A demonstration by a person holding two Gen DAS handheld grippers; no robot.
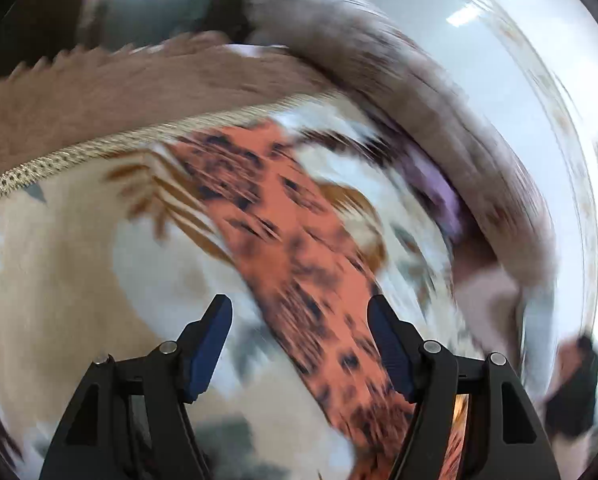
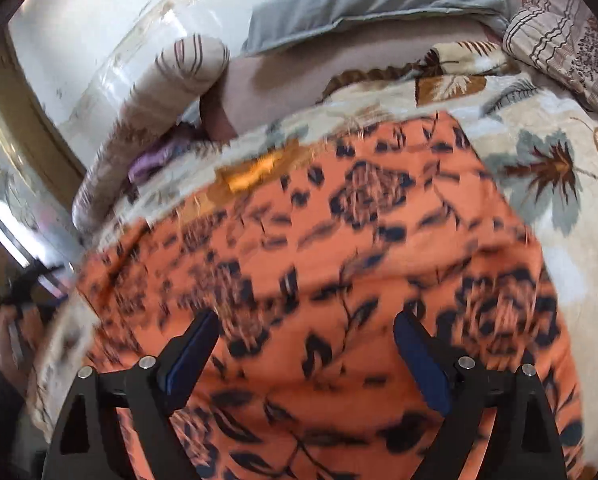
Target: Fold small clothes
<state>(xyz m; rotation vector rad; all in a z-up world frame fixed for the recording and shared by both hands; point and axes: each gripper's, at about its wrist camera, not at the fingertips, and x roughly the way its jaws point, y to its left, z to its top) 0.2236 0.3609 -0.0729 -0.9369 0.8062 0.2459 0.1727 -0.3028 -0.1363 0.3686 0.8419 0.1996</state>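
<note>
My right gripper (image 2: 306, 334) is nearest, jaws spread wide, nothing between them, just above the orange cloth (image 2: 339, 264) w/ dark flower print. Cloth lies flat on the leaf-pattern blanket (image 2: 547, 168) and fills the view from 6 to 12 o'clock. My left gripper (image 1: 300, 322) also has jaws spread and pinches nothing; the orange cloth (image 1: 283, 216) runs there as a strip from 11 to 5 o'clock. Grey pillow (image 2: 363, 0) at 12, purple item (image 2: 151, 164) at 10 in right view. Left view is v. blurred.
</note>
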